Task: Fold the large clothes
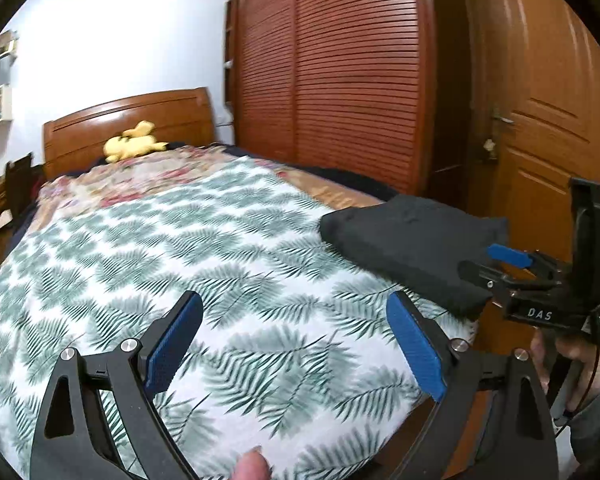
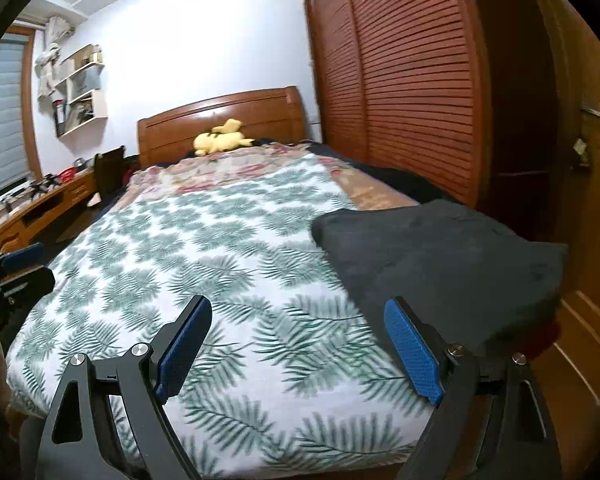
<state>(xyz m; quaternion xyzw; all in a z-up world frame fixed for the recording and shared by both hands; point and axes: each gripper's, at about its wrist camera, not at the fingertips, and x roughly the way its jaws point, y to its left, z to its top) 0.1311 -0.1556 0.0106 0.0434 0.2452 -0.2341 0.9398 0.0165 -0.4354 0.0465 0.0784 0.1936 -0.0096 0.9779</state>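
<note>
White and green leaf-print cloth covers the bed (image 1: 220, 248) across the middle of both views, and low in the left wrist view the left gripper (image 1: 296, 344) stands with jaws spread wide, empty. To the right, the folded dark garment (image 2: 440, 264) lies at the bed's right edge. The right gripper (image 2: 298, 348) is also spread, pinching nothing, its right finger near the garment.

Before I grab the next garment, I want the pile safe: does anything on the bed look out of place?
The folded dark grey fleece garment sits at the bed's near right corner, its edge overhanging the leaf-print bedspread; it might slip. Nothing else stands out.
</note>
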